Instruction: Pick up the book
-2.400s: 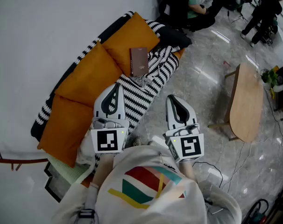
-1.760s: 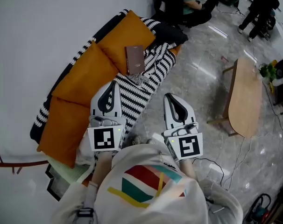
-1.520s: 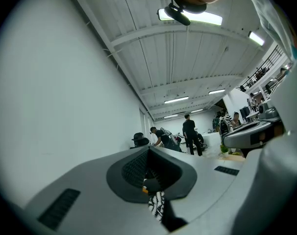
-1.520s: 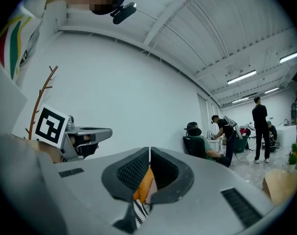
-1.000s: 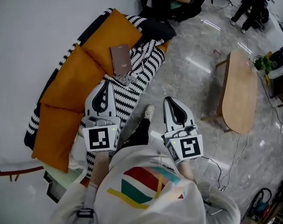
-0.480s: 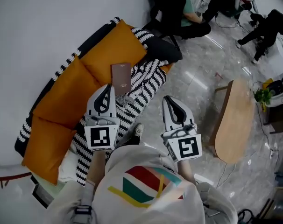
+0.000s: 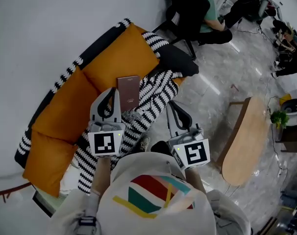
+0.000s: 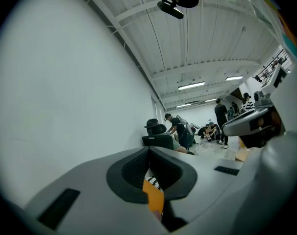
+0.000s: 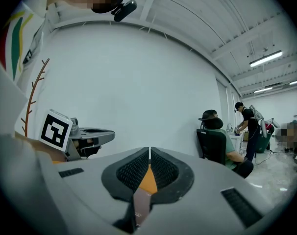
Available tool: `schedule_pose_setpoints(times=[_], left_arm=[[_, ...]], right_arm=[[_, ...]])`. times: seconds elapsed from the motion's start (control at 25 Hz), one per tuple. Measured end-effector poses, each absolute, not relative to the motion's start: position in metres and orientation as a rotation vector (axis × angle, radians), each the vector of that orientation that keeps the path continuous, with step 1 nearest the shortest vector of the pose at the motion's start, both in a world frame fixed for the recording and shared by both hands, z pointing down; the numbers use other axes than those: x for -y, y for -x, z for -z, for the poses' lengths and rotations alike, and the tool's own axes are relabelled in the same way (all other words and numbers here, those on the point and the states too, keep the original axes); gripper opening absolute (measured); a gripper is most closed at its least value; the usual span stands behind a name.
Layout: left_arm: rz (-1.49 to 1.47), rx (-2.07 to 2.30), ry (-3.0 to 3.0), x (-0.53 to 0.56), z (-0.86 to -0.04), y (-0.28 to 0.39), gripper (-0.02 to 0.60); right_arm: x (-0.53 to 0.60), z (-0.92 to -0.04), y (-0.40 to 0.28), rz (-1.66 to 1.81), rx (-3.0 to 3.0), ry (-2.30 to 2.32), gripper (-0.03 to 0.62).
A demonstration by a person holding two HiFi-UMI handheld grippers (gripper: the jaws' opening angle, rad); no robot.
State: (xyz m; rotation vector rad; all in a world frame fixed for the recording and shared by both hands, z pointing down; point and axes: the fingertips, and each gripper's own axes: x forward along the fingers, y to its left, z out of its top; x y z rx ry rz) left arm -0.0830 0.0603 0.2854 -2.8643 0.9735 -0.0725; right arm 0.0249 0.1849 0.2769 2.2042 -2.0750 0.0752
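Note:
A brown book (image 7: 128,92) lies flat on the sofa, where an orange cushion (image 7: 120,55) meets a black-and-white striped blanket (image 7: 156,94). My left gripper (image 7: 109,93) is shut and empty, held level, its tip just left of the book. The right gripper (image 7: 171,105) is also shut and empty, over the blanket's edge to the right of the book. In the right gripper view a brown strip of the book (image 9: 141,203) and orange cushion show below the closed jaws. The left gripper view shows only orange cushion (image 8: 154,198) below its jaws.
The sofa stands against a white wall (image 7: 45,23), with more orange cushions (image 7: 65,109) to the left. A wooden oval table (image 7: 241,141) stands on the marble floor at the right. A person sits in a black office chair (image 7: 192,9) past the sofa's far end.
The person carrying the grippers has walked along the sofa toward the book. Both grippers, still shut, now sit close on either side of it.

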Motion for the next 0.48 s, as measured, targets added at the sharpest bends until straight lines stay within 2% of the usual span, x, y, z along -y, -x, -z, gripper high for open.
schedule_pose_setpoints(times=[0.48], left_arm=[[0.106,-1.242,2.762,0.026,-0.289,0.012,0.008]], right_arm=[[-0.085,-0.299,-0.111,-0.177,2.294,-2.012,0.018]])
